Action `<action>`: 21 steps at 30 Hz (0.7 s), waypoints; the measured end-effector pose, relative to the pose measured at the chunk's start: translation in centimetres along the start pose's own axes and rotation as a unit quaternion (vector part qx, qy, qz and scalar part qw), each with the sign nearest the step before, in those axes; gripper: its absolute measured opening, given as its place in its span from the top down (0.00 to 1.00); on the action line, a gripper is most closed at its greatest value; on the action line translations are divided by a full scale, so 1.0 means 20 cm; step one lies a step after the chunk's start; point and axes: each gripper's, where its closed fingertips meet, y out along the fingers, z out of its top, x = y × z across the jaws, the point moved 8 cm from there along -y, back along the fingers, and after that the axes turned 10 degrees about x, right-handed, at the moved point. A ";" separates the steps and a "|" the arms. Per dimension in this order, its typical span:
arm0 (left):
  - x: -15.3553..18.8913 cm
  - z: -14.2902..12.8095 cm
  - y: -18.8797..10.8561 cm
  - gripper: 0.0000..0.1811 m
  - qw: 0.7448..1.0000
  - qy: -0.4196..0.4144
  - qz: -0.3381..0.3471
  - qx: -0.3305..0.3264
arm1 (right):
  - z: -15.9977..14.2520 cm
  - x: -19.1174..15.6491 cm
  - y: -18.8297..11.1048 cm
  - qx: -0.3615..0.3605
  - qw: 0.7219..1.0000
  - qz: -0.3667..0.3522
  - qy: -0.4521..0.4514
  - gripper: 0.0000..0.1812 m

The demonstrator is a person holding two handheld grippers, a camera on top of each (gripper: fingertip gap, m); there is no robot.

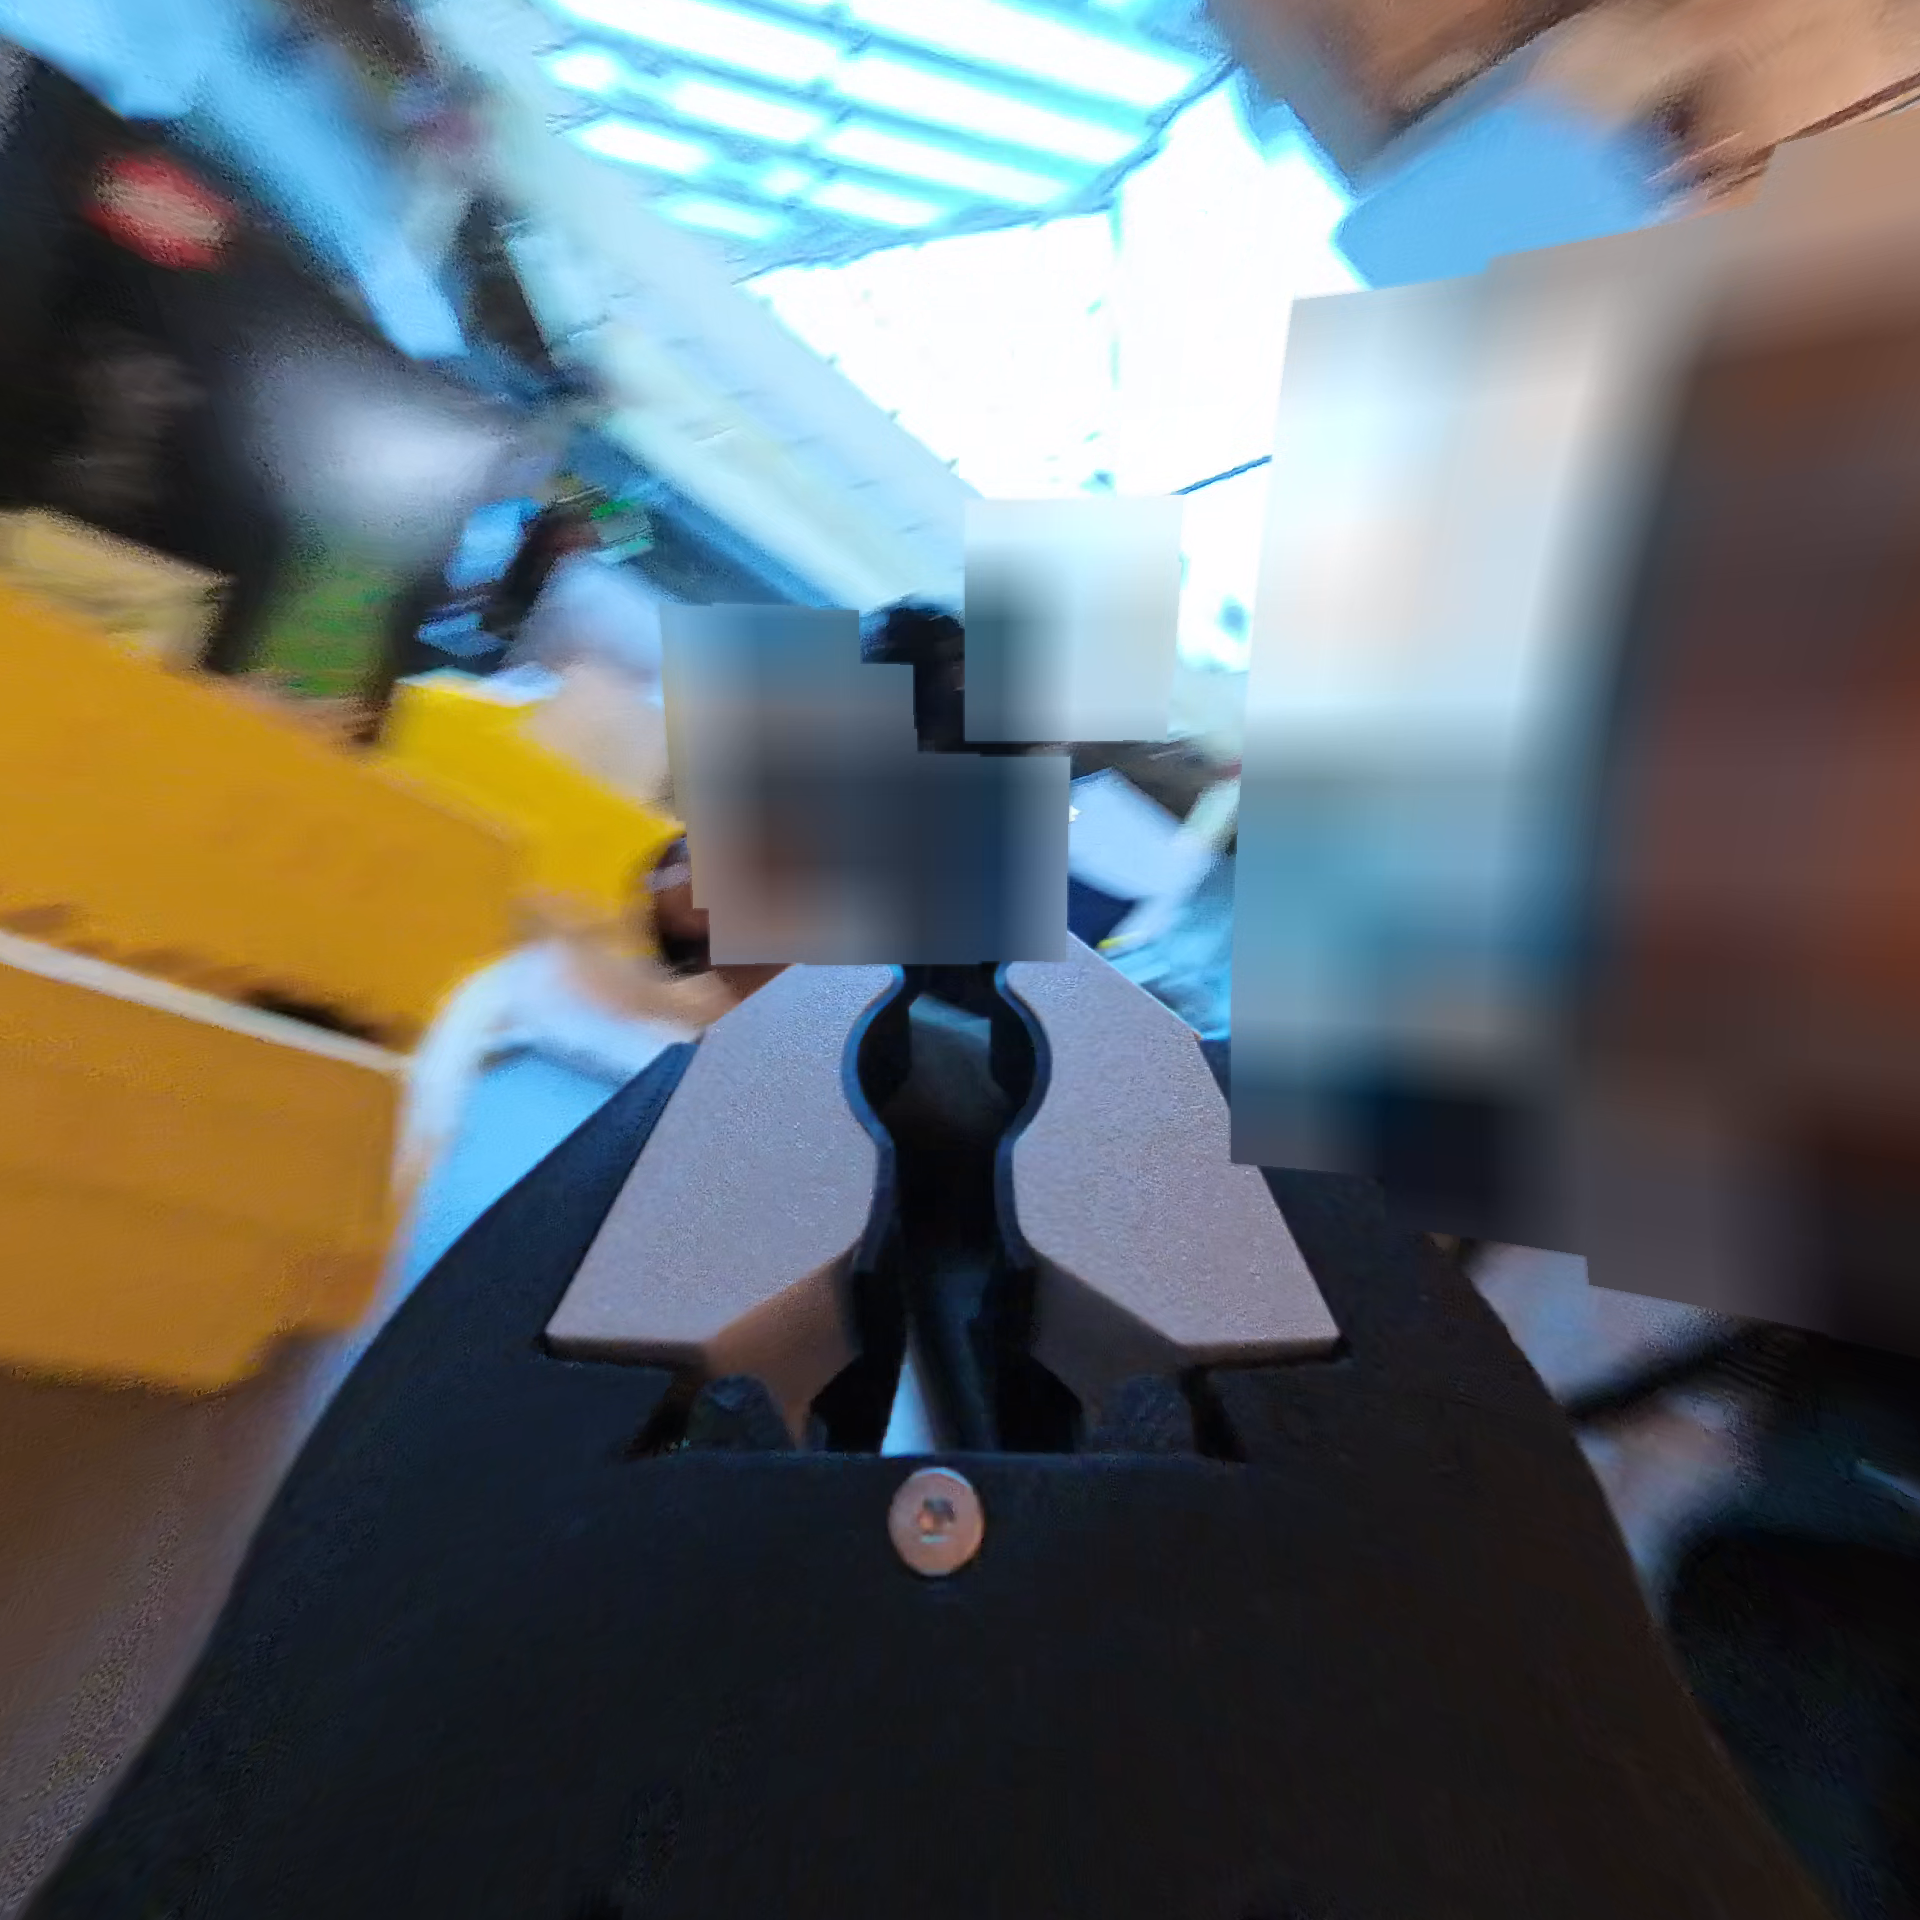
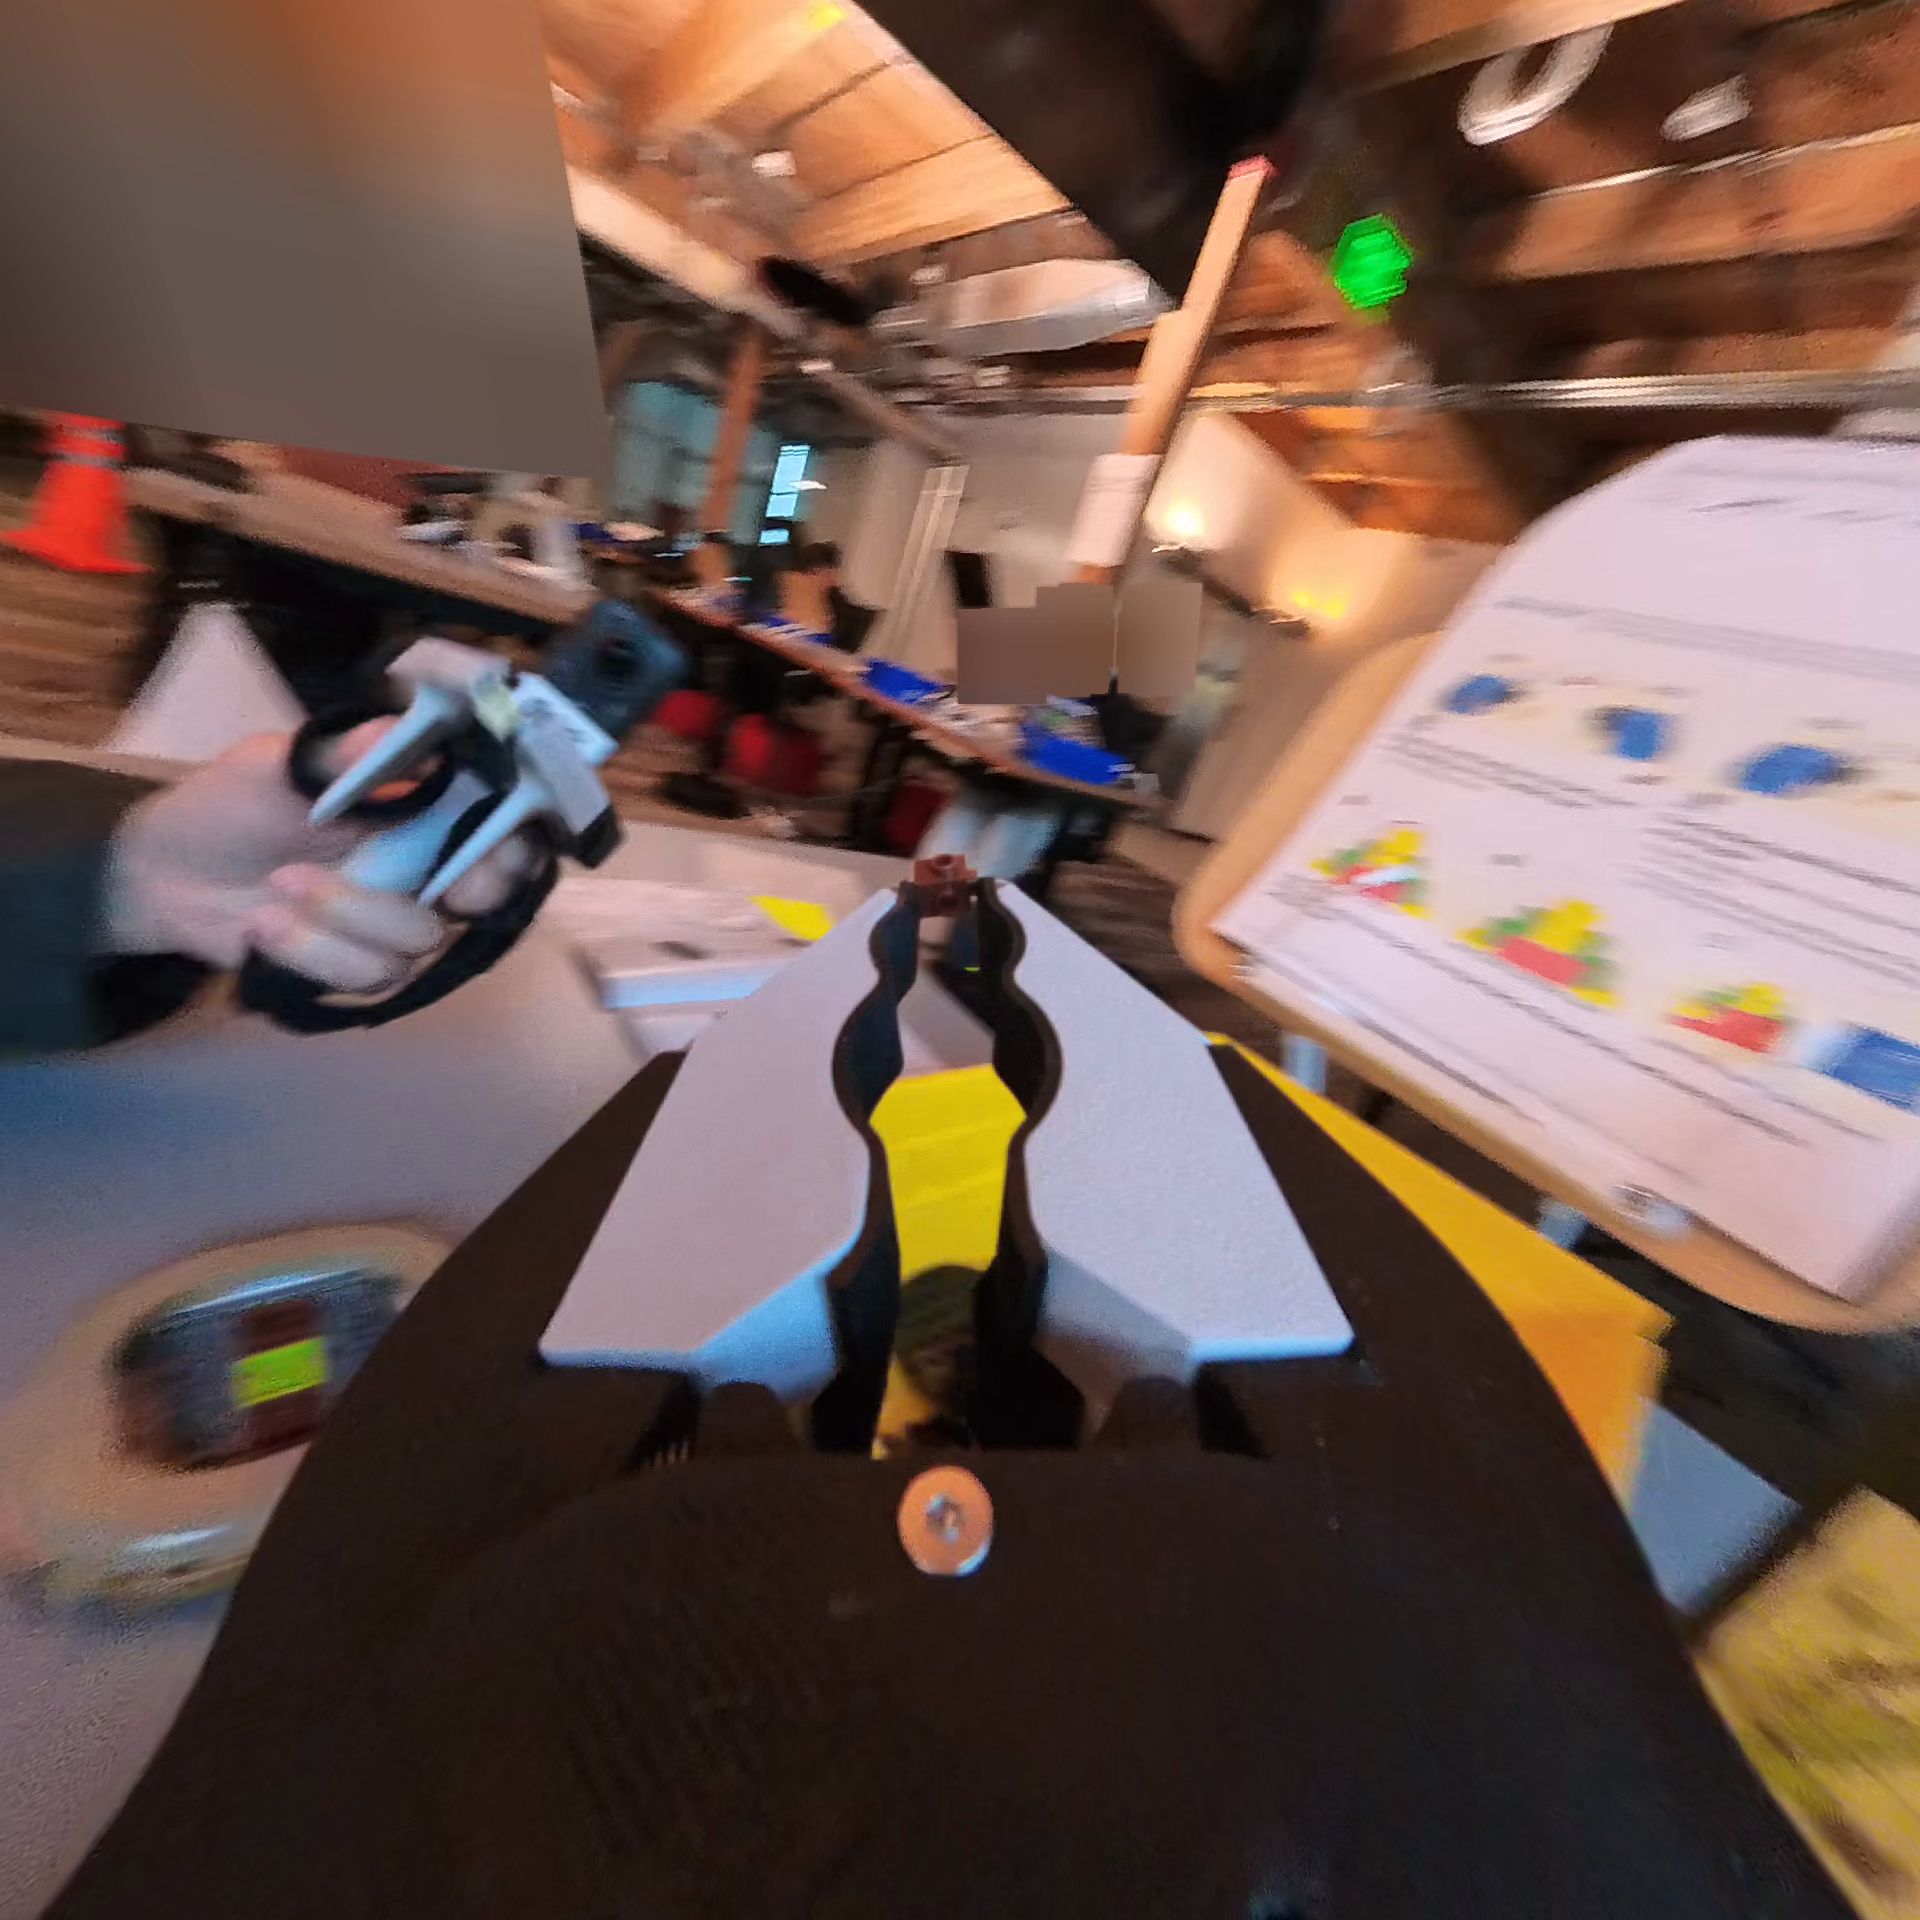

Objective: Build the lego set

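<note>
Left wrist view: my left gripper [image 1: 948, 971] points up at ceiling lights. Fingers nearly together, small gap; tips run under blurred patch, so can't tell if anything held. Yellow box [image 1: 208, 914] off to its left, very blurry.

Right wrist view: my right gripper [image 2: 940, 899] pinches small brown lego piece [image 2: 940, 881] at fingertips. Yellow tray [image 2: 945, 1153] below fingers. Instruction sheet [image 2: 1621, 852] on board to its right. Left gripper [image 2: 468, 769] in hand [image 2: 249, 862], up and to left.
</note>
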 end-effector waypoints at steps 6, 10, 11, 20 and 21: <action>-0.35 0.08 0.26 0.72 0.933 0.170 0.275 -0.158 | -0.04 0.14 -0.09 -0.023 0.995 -0.101 -0.008 0.95; -0.40 0.02 0.25 0.69 0.926 0.160 0.288 -0.185 | -0.08 0.14 -0.08 -0.032 0.996 -0.078 -0.001 0.95; -0.40 0.01 0.22 0.70 0.928 0.164 0.288 -0.172 | -0.08 0.12 -0.08 -0.023 0.998 -0.061 -0.005 0.95; -0.18 0.04 0.12 0.75 0.970 0.115 0.183 -0.110 | 0.16 -0.08 -0.10 0.130 0.987 0.062 -0.068 0.96; -0.16 0.03 0.11 0.75 0.968 0.122 0.180 -0.124 | 0.17 -0.09 -0.10 0.132 0.987 0.063 -0.072 0.96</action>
